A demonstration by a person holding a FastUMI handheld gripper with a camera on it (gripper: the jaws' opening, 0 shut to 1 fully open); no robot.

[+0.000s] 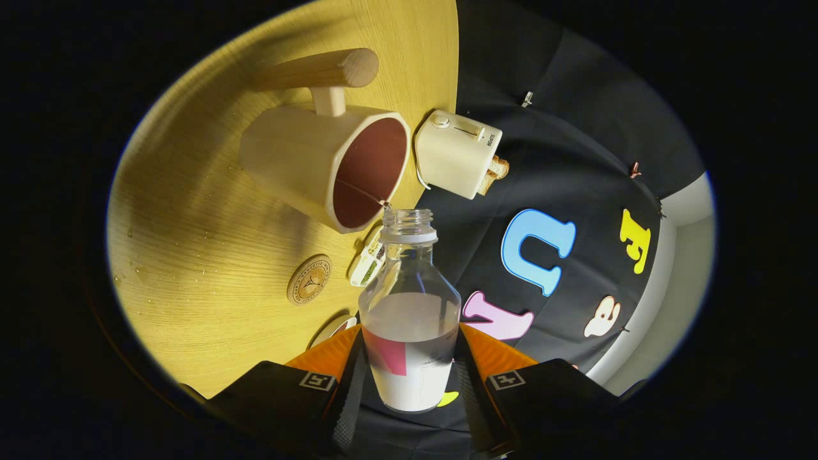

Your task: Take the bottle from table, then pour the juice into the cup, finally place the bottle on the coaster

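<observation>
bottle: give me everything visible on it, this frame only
The bottle is clear, glass or plastic by the look, with a round shouldered body, a narrow threaded neck and a pale collar ring. No cap is on it. A whitish liquid fills its lower part, and a label with a pink patch wraps the base. The gripper is shut on it, one finger pressing each side. Its open mouth sits right at the rim of the cup, touching or nearly so.

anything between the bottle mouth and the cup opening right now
Nothing visible. The gripper is shut on the bottle, tilted with its uncapped mouth right at the rim of the cup. The toaster stands beside the cup, off the pouring line.
</observation>
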